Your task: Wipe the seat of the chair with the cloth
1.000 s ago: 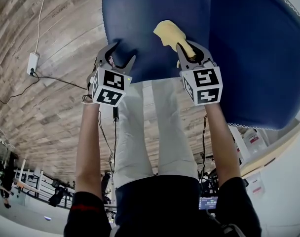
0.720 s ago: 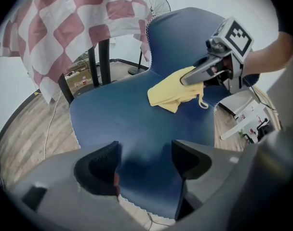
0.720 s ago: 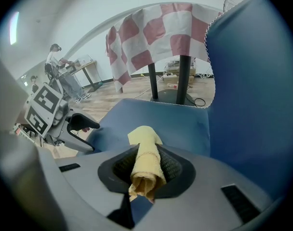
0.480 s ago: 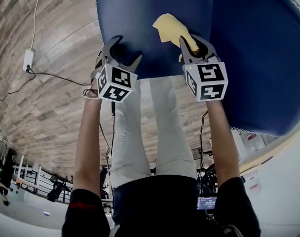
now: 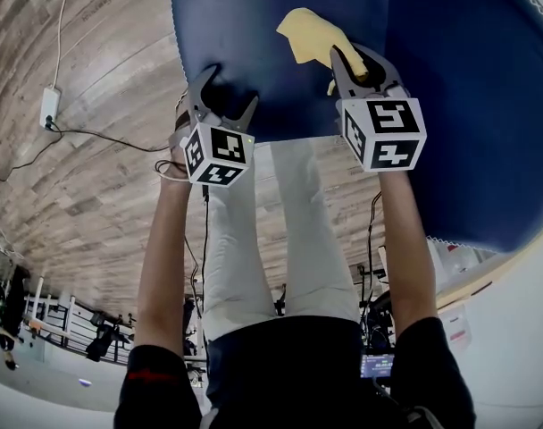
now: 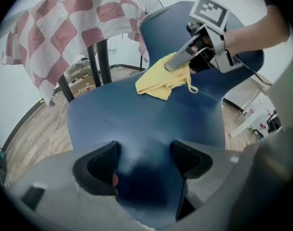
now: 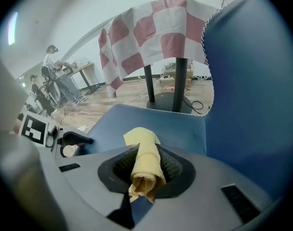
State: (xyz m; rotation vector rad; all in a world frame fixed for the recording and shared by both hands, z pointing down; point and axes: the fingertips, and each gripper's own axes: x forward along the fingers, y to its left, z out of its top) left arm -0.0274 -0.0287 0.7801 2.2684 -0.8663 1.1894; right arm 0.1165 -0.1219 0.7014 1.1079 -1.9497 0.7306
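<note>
1. Two grippers are reaching over the blue chair seat (image 5: 254, 25) in the head view. The left gripper (image 5: 228, 96) is sitting near the front edge, and the right gripper (image 5: 359, 68) is holding the yellow cloth (image 5: 309, 32) farther in.
2. Left gripper view: its jaws are standing wide apart, having just been opening, with only bare seat showing between them.
3. Right gripper view: its jaws are clamping a rolled part of the cloth, whose free end is lying on the seat.
</note>
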